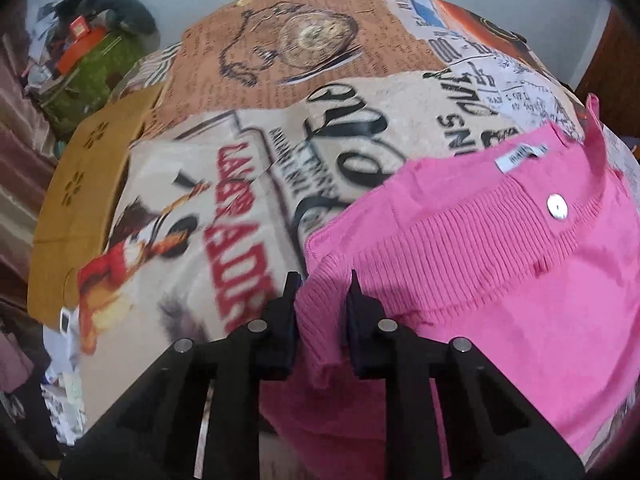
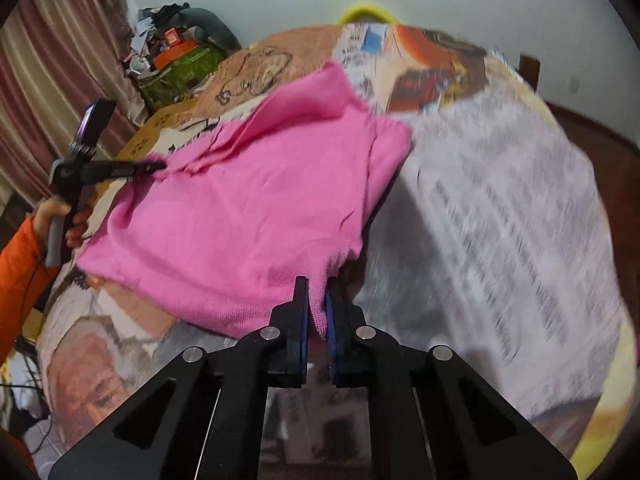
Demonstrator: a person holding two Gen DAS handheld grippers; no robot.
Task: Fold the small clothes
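A pink knitted garment (image 1: 500,280) with a ribbed band, a silver button (image 1: 557,206) and a white label lies on the printed tablecloth (image 1: 240,184). My left gripper (image 1: 323,280) has its jaws partly apart around a ribbed edge of the garment. In the right wrist view the same pink garment (image 2: 248,216) is spread and lifted at its near corner. My right gripper (image 2: 318,286) is shut on that corner. The left gripper (image 2: 158,167) shows at the garment's far left edge, held by a hand in an orange sleeve.
A cluttered pile with a green bag (image 1: 86,76) and orange box stands at the table's far left. A mustard cloth (image 1: 84,192) lies on the left. A curtain (image 2: 48,80) hangs behind. A yellow object (image 2: 366,10) sits at the far edge.
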